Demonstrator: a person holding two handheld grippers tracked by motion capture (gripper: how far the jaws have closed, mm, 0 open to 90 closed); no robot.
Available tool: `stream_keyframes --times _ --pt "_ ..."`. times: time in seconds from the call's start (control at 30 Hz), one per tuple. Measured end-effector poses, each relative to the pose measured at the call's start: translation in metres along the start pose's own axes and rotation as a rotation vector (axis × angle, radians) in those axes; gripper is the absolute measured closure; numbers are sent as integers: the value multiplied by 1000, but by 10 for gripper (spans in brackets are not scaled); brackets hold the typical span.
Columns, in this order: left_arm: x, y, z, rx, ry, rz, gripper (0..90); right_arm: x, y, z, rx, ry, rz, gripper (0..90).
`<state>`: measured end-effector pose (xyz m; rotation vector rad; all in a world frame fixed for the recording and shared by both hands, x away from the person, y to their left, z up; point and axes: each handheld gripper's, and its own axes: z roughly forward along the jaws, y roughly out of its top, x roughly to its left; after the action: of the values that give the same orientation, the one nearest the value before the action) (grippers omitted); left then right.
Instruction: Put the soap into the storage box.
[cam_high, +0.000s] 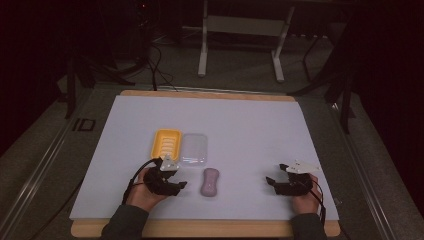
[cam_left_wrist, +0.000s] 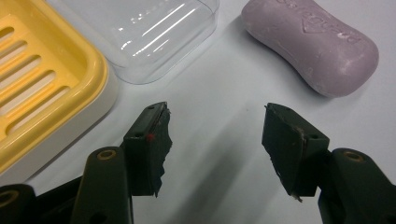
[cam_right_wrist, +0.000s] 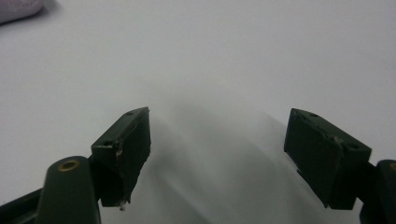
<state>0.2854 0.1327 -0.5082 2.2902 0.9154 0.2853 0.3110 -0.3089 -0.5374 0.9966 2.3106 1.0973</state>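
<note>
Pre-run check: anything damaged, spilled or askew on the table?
Mostly tidy. The soap lies bare on the table, outside the yellow dish, with the clear lid off beside it. The left gripper's pad edge looks chipped and ragged. No spills.

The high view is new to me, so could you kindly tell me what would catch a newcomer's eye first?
The yellow soap dish stands out most, left of centre on the white table cover, with a clear plastic lid right beside it. Just nearer the person lies a purple soap bar, apart from both. The left gripper and right gripper flank it, both open and holding nothing.
</note>
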Motion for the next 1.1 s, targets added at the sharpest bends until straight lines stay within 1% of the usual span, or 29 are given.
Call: stream_keyframes --times 0.07,0.1,0.2,0.4,0.47,0.63,0.73,0.8,0.93,1.1 --pt "1 1 0 1 -9 -6 415 0 0 0 -2 2 0 225" --pt "1 2 -1 15 -4 -4 414 0 0 0 -3 2 0 225" --pt "1 4 -1 19 -5 -5 413 0 0 -1 -4 2 0 225" --pt "1 9 -1 49 0 13 410 0 0 -1 -6 1 -1 225" --pt "0 11 -1 50 -7 16 409 0 0 -1 -7 2 1 225" --pt "-1 15 -1 54 -4 25 407 0 0 -1 -6 3 -1 225" --pt "-2 18 -2 57 -9 29 405 0 0 -1 -7 4 1 225" --pt "-3 20 -2 63 -1 33 404 0 0 -1 -7 3 3 225" --pt "-2 22 -1 68 -4 19 399 0 0 -1 -7 4 0 225" --pt "-4 26 2 94 -5 19 396 0 0 -1 -7 4 1 224"
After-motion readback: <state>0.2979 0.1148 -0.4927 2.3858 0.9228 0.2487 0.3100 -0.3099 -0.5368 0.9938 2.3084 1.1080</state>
